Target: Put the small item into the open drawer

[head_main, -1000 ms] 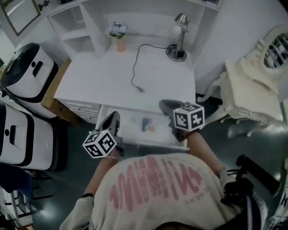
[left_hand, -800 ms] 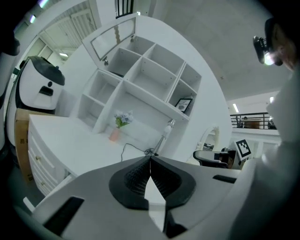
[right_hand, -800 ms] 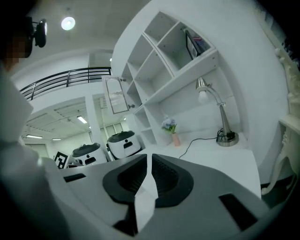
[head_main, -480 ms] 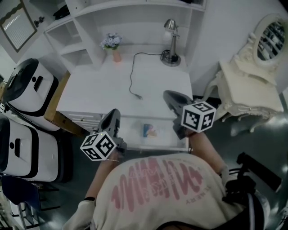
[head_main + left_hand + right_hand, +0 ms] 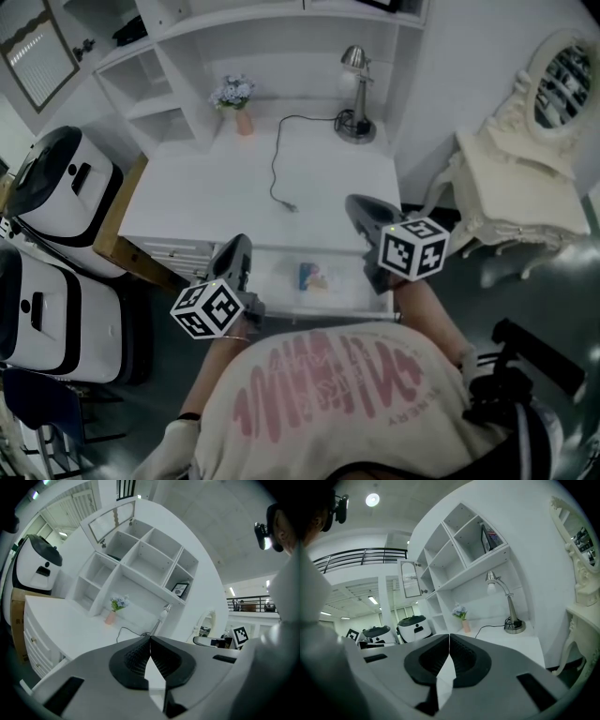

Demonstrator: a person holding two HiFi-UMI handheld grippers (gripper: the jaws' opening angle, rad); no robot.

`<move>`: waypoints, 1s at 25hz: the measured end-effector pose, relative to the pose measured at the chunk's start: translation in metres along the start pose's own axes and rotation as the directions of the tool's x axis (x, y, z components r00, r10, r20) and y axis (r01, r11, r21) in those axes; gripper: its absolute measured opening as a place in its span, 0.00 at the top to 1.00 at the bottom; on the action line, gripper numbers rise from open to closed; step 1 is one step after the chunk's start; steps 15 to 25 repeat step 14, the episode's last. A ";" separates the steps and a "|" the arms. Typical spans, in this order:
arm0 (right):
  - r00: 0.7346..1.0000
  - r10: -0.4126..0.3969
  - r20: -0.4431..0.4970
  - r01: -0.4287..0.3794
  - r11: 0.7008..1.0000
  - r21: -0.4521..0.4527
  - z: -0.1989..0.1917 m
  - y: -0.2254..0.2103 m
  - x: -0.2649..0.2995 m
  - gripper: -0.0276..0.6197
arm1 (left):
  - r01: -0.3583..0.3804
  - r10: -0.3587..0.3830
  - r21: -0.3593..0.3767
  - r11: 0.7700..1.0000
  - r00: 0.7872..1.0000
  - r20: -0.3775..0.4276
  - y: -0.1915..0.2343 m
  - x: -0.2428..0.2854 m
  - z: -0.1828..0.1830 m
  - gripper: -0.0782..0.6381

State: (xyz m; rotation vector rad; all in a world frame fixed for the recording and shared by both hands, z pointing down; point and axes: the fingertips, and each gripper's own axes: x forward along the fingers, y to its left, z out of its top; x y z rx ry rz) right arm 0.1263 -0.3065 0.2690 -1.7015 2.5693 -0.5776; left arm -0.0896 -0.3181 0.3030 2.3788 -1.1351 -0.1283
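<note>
A small blue and orange item lies inside the open white drawer under the desk's front edge. My left gripper hangs over the drawer's left end, jaws shut with nothing in them. My right gripper stands above the drawer's right end near the desk's right corner, jaws shut and empty. Both grippers point up and away over the white desk.
On the desk stand a silver lamp with a black cable and a small pink vase of flowers. White shelves rise behind. Two white and black machines stand at the left, an ornate cream table at the right.
The head view has shifted, so the desk sits a little lower in frame. Both grippers have lifted slightly away from the drawer; the item stays in it.
</note>
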 end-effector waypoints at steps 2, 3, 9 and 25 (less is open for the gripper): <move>1.000 -0.004 -0.005 0.004 1.000 -0.004 -0.001 -0.001 0.001 0.92 | 0.001 -0.001 0.000 1.000 1.000 0.000 0.000 0.001 0.000 0.85; 1.000 -0.007 -0.008 0.007 1.000 -0.005 -0.002 -0.002 0.001 0.92 | 0.002 -0.002 0.001 1.000 1.000 -0.001 -0.001 0.001 0.000 0.85; 1.000 -0.015 -0.019 0.015 1.000 0.001 -0.005 -0.007 0.003 0.92 | -0.005 0.005 0.002 1.000 1.000 0.000 0.000 0.001 0.000 0.85; 0.999 -0.027 -0.033 0.026 0.999 -0.025 -0.009 -0.012 0.007 0.92 | -0.009 0.009 0.007 1.000 1.000 -0.002 0.002 0.004 -0.002 0.85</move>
